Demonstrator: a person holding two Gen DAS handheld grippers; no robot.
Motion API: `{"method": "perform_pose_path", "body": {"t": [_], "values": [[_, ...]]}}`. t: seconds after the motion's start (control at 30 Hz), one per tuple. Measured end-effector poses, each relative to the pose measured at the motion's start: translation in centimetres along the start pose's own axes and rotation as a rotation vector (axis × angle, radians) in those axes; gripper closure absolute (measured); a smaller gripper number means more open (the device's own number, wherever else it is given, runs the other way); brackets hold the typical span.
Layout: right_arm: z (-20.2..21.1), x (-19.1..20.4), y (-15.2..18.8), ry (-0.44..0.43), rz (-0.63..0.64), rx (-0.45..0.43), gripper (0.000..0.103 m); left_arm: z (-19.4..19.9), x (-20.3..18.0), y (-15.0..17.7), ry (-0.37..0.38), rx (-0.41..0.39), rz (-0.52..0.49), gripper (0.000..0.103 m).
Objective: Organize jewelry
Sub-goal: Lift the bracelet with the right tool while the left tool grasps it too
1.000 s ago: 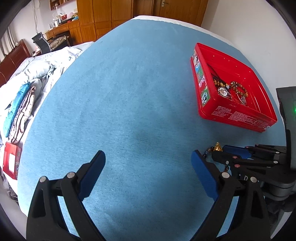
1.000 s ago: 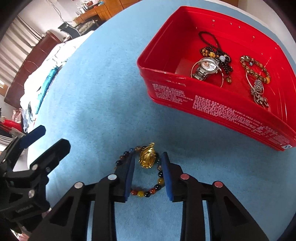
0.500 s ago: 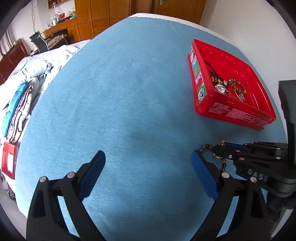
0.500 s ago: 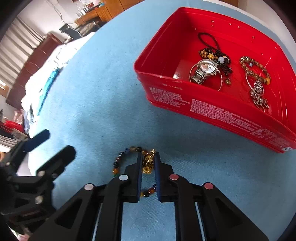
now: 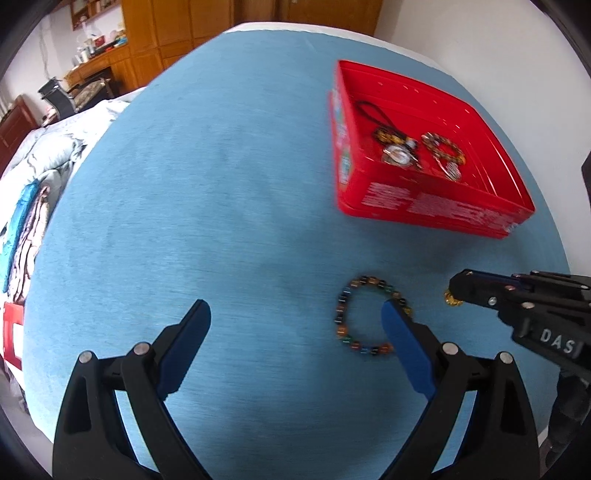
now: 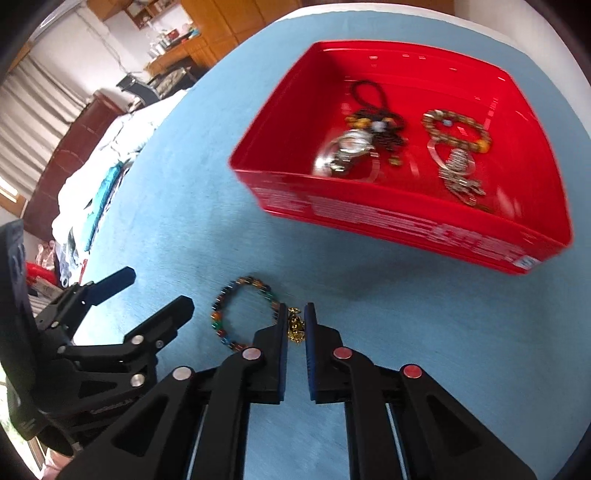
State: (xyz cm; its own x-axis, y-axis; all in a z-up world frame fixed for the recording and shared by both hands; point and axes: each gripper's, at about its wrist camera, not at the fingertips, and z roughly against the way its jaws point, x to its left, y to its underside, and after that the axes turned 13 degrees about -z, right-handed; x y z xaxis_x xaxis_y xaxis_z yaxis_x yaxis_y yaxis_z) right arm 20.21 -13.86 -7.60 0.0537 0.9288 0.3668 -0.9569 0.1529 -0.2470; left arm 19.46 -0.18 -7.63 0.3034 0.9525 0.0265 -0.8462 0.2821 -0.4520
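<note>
A bracelet of coloured beads (image 5: 341, 314) (image 6: 251, 281) lies stretched out on the blue cloth. Its gold charm (image 6: 295, 326) (image 5: 452, 299) is pinched between the pads of my right gripper (image 6: 295, 308) (image 5: 456, 286), which is shut on it. Whether the beads are off the cloth I cannot tell. My left gripper (image 5: 295, 317) (image 6: 147, 291) stands wide open just left of the bracelet, and its right finger covers part of the bead ring. Beyond them stands the red tin (image 5: 424, 210) (image 6: 406, 218), holding a watch (image 6: 347, 147) and several bead strings.
The blue cloth (image 5: 221, 184) covers a rounded table. Off its left edge lies a bed with folded bedding (image 5: 26, 206). Wooden cabinets (image 5: 166, 33) stand at the back, and a white wall (image 5: 480, 44) runs close behind the tin.
The right gripper's jaws have closed on the gold charm and pulled it right, away from the beads. The left gripper has shifted toward the bracelet, which now shows by its right finger.
</note>
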Motion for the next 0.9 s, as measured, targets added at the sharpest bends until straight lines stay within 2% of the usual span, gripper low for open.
{"method": "perform_pose_path", "body": {"t": [0.3, 0.57, 0.6, 0.63, 0.77, 0.9], "values": [[1.1, -3.4, 1.3, 0.009, -0.049, -0.009, 0.095, -2.3, -3.7, -0.6, 0.049, 0.048, -0.050, 0.010], [1.1, -4.6, 1.1, -0.002, -0.059, -0.008, 0.095, -2.2, -4.8, -0.5, 0.060, 0.049, -0.025, 0.012], [1.1, -4.8, 1.1, -0.003, -0.061, -0.007, 0.095, -1.9, -5.1, -0.6, 0.065, 0.043, -0.031, 0.015], [1.1, -5.2, 1.2, -0.005, -0.064, -0.006, 0.095, -1.7, -5.4, -0.6, 0.072, 0.039, -0.037, 0.024], [1.4, -5.8, 1.3, -0.010, -0.071, -0.009, 0.095, -1.0, -7.0, -0.5, 0.138, 0.042, -0.076, 0.035], [1.9, -6.6, 1.5, -0.016, -0.078, -0.016, 0.095, -1.8, -8.0, -0.7, 0.142, 0.064, -0.088, 0.046]]}}
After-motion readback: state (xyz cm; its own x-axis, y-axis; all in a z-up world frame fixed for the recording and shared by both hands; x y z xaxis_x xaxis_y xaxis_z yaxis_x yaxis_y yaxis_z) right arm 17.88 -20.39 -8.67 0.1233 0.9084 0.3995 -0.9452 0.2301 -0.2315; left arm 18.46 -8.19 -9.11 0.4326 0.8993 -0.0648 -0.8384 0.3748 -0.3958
